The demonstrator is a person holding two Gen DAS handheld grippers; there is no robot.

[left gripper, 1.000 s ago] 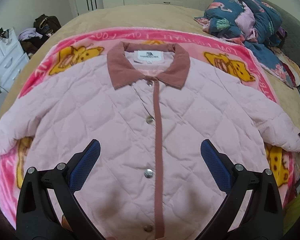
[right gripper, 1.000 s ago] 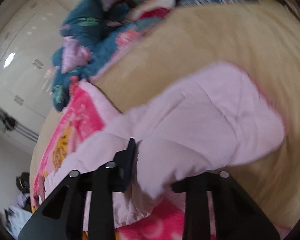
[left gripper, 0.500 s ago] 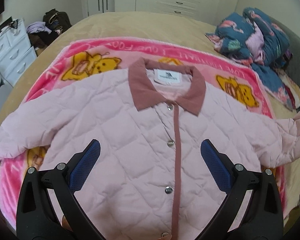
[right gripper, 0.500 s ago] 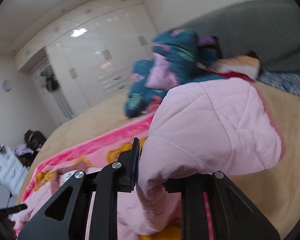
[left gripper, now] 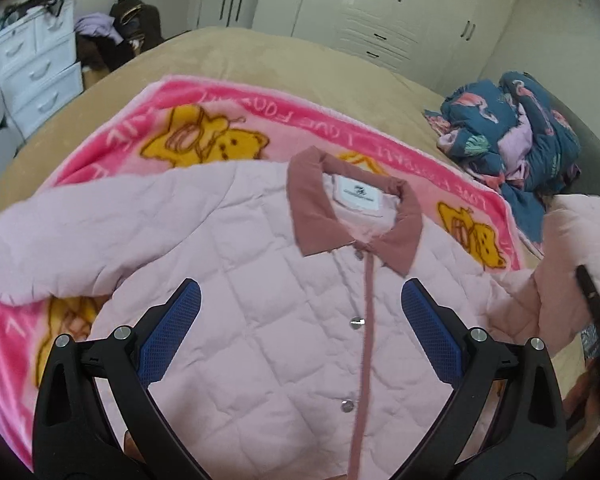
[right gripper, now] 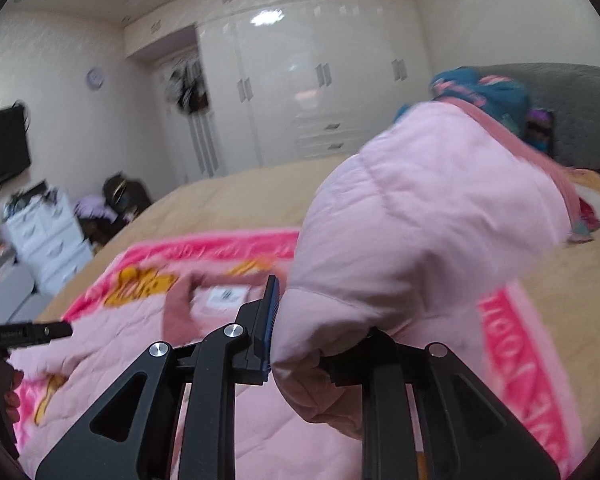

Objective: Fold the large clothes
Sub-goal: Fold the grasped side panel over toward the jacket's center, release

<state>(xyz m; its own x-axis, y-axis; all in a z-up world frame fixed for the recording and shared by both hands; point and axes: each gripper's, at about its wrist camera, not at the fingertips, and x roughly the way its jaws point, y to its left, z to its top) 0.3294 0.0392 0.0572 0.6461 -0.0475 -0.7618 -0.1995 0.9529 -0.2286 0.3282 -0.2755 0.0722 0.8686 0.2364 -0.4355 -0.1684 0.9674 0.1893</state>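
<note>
Pink quilted jacket (left gripper: 260,300) lies face-up on cartoon-bear blanket (left gripper: 204,120) on bed. Its sleeve (right gripper: 420,232), flat on the bed a sec ago, is now raised, clamped in right hand-held gripper (right gripper: 320,344) — sleeve fold-in starting. Left hand-held gripper (left gripper: 300,332) wide, empty. Blanket border reads "LOVE FOR…"; neck label (left gripper: 358,196) illegible.

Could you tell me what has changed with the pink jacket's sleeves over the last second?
The right gripper, shut on the sleeve, has lifted it off the bed and swung it in toward the jacket. The left gripper has stayed open above the front. The other sleeve still lies spread on the blanket.
</note>
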